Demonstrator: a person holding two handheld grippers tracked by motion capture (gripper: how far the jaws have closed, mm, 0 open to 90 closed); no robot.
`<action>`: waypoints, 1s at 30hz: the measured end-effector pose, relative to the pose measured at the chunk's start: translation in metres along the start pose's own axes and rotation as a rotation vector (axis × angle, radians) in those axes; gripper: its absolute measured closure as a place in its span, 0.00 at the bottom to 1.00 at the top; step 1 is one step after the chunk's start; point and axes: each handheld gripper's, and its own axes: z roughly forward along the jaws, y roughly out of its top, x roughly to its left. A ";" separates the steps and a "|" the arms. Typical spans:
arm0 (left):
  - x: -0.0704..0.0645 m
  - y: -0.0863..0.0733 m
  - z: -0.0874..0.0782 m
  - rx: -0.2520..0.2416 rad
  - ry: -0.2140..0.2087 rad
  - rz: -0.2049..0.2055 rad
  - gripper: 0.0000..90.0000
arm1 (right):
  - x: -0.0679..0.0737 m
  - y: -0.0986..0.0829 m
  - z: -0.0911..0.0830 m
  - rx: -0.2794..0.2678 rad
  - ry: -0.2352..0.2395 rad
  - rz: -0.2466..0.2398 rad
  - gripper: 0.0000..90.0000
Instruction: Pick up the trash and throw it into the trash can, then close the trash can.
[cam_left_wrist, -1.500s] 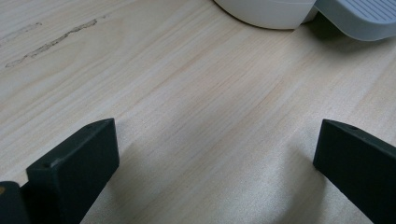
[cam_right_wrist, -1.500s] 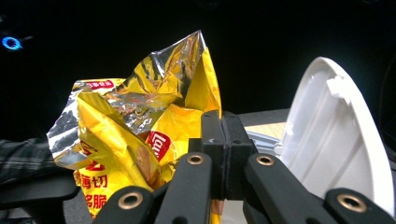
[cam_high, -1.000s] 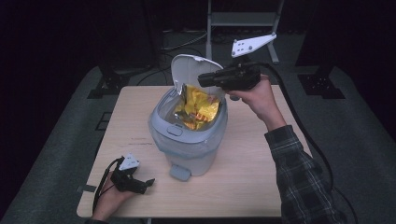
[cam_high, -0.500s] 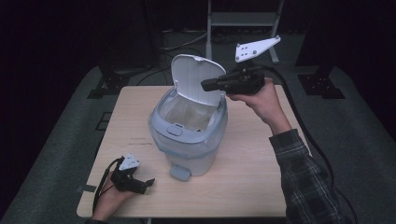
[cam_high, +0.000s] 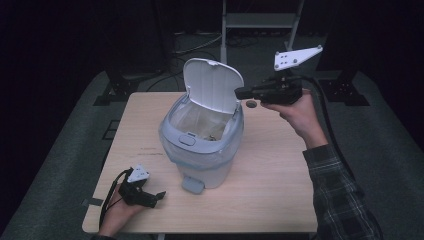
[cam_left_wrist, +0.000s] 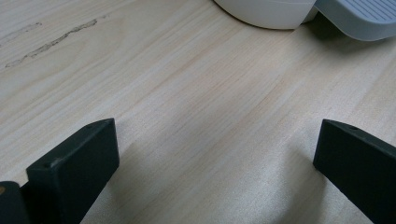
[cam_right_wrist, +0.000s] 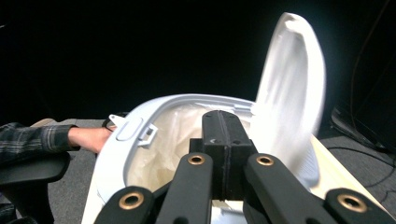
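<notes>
Bin (cam_high: 200, 145) mid-bench (cam_high: 280, 185), lid (cam_high: 212, 85) up, liner exposing the inside. Right hand-held gripper (cam_high: 241, 92) beside lid's edge, jaws closed, nothing held; likely placed to tip lid. Left hand-held gripper (cam_high: 159, 196) parked near bin's pedal (cam_high: 192, 185), jaws wide, empty, idle.

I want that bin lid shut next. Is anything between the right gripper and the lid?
Nothing visible. The right gripper, jaws shut and empty, sits just beside the raised lid of the bin, with no object between them.
</notes>
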 end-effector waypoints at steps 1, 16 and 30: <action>0.000 0.000 0.000 0.000 0.000 0.000 0.00 | -0.002 -0.001 -0.002 -0.003 -0.007 0.002 1.00; 0.000 0.000 0.000 0.000 0.000 0.000 0.00 | -0.025 -0.011 -0.019 -0.051 -0.071 0.049 1.00; 0.000 0.000 0.000 0.000 0.000 0.000 0.00 | -0.041 -0.015 -0.010 -0.057 -0.074 0.077 1.00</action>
